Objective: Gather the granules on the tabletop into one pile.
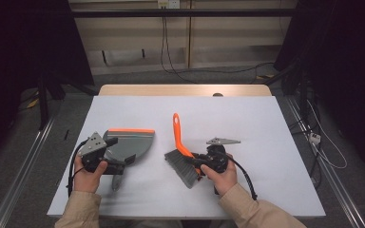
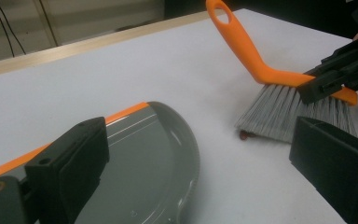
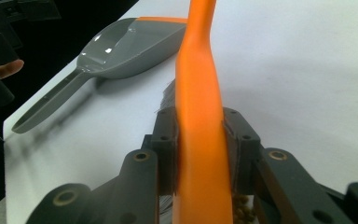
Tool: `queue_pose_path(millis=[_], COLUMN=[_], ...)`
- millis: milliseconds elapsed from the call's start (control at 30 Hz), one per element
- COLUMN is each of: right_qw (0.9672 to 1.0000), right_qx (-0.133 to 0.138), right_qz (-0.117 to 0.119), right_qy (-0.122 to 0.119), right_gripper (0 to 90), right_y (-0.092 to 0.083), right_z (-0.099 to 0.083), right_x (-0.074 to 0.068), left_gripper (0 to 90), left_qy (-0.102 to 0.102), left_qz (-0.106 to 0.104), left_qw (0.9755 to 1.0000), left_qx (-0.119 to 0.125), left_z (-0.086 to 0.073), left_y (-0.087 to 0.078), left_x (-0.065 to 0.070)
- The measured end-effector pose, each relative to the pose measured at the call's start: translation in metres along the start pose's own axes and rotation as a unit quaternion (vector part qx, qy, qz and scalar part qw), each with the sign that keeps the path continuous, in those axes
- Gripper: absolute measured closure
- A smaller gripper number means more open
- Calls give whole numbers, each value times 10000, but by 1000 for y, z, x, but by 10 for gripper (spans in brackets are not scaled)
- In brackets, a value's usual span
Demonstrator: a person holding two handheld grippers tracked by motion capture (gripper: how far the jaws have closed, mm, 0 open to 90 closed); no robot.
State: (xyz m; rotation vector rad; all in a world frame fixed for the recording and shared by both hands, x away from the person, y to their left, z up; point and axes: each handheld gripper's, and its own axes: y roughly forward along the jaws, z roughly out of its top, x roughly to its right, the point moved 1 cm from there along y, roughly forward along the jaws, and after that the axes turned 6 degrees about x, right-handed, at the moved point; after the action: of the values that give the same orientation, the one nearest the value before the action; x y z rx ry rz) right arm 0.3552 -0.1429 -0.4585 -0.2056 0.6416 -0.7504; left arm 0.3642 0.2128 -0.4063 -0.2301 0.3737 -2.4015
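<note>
Seen from the high view, the right gripper (image 1: 200, 161) clamps the orange-backed brush (image 1: 183, 152) near the middle of the white table (image 1: 266, 123), bristles down, handle angled away from the person, while the left gripper (image 1: 116, 154) rests over the grey dustpan (image 1: 130, 142) just left of it. In the left gripper view, that claw's jaws stand spread apart above the dustpan (image 2: 163, 154), pinching nothing, the brush (image 2: 279, 100) beyond. In the right gripper view, the jaws press together on the brush (image 3: 198, 135), the dustpan (image 3: 121, 46) lying apart.
</note>
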Motion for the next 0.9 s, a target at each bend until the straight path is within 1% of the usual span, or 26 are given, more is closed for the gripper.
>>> queue_pose_path(millis=[200, 333, 467, 533, 633, 700, 767, 800, 833, 867, 900], right_qw=[10000, 10000, 9995, 9992, 9982, 9978, 9982, 9983, 9987, 9989, 9989], right_qx=[26, 51, 138, 140, 247, 316, 317, 294, 261, 204, 140], right_qz=[-52, -60, 112, 191, 365, 449, 444, 457, 413, 398, 409], right_qy=[-3, 53, 274, 333, 399, 359, 255, 203, 157, 128, 166], right_gripper=[696, 696, 701, 706, 708, 708, 708, 709, 709, 709, 709], right_y=[-6, -8, -7, -6, -3, 1, 8, 12, 17, 22, 27], right_z=[1, 1, 3, 7, 13, 18, 21, 23, 23, 22, 22], right_x=[4, 6, 6, 3, -4, -10, -16, -18, -20, -22, -24], left_gripper=[47, 47, 47, 47, 47, 47, 47, 47, 47, 47, 47], left_qy=[-17, 12, 2, -4, 0, -15, -46, -29, -15, -29, -38], left_qz=[-22, -34, -33, -30, -23, -23, -11, -17, -10, -1, 3], left_qw=[10000, 10000, 10000, 10000, 10000, 10000, 10000, 10000, 10000, 10000, 10000], left_qx=[-5, -25, -7, -9, -11, -3, 11, 9, 17, 20, 24], left_z=[0, 0, 0, 0, 0, 0, 0, 0, 0, 0, 0], left_y=[1, 2, 2, 2, 2, 2, 2, 1, 1, 1, 0], left_x=[1, 1, 1, 0, -1, -1, -1, -1, -2, -2, -3])
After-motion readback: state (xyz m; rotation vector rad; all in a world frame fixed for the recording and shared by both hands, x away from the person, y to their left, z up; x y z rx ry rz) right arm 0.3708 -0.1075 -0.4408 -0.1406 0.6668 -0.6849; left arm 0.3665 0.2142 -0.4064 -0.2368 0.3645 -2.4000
